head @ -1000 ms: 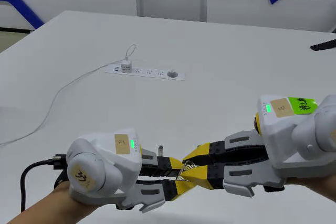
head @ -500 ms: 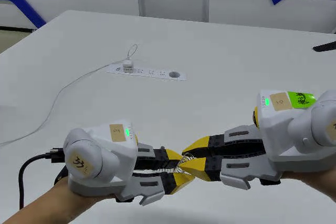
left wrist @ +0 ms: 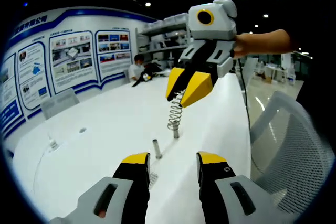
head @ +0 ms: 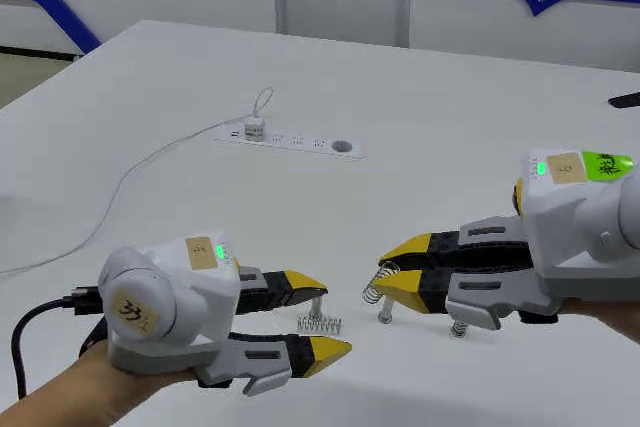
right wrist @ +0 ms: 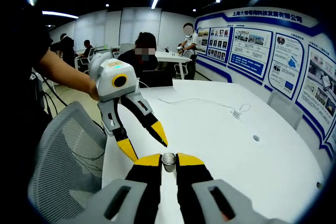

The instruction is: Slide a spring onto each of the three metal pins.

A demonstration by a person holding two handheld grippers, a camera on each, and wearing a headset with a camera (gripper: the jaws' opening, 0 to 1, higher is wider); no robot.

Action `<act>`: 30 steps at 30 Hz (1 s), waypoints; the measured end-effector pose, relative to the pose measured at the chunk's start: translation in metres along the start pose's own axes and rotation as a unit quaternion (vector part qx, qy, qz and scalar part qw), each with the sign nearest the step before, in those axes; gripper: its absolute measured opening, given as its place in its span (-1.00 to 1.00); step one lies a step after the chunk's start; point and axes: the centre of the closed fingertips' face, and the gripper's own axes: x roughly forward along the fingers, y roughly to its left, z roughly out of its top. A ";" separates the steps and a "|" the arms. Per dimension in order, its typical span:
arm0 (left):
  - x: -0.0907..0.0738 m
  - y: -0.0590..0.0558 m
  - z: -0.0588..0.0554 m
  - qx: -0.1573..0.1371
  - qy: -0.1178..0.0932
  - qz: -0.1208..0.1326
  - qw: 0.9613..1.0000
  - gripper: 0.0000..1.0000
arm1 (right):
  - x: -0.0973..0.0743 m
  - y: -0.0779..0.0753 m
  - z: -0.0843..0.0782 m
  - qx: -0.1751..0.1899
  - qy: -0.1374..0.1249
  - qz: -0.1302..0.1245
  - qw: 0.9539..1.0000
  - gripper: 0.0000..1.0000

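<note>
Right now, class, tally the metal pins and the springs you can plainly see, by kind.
Metal pins: 3
Springs: 2, one in the right gripper, one lying on the table
Total: 5; whether the rightmost pin already wears a spring is too small to tell.

Both the left gripper (head: 332, 315) and the right gripper (head: 388, 277) have light grey housings, black jaw arms and yellow tips. Each housing bears a tan label and a green lamp. The right gripper adds a bright green sticker (head: 607, 163) with black marks. The spring (head: 376, 283) at its tips, the loose spring (head: 319, 324) and the pins (head: 316, 308) are silver metal. The table (head: 450, 147) and power strip (head: 290, 139) are white. The cable (head: 28, 325) at lower left is black. The wall (head: 480, 17) along the top is white with blue bands, and the chair (head: 343, 9) is grey.
</note>
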 end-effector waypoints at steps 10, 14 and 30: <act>-0.025 0.023 -0.010 -0.017 0.005 0.046 0.999 -0.06 | 0.005 -0.026 -0.019 0.028 0.032 -0.042 0.998 -0.79; -0.031 0.027 -0.013 -0.024 0.003 0.055 0.998 -0.04 | 0.005 -0.033 -0.024 0.029 0.039 -0.054 0.997 -0.79; -0.036 0.036 -0.023 -0.042 0.006 0.072 0.996 0.03 | 0.012 -0.061 -0.050 0.055 0.062 -0.077 0.994 -0.79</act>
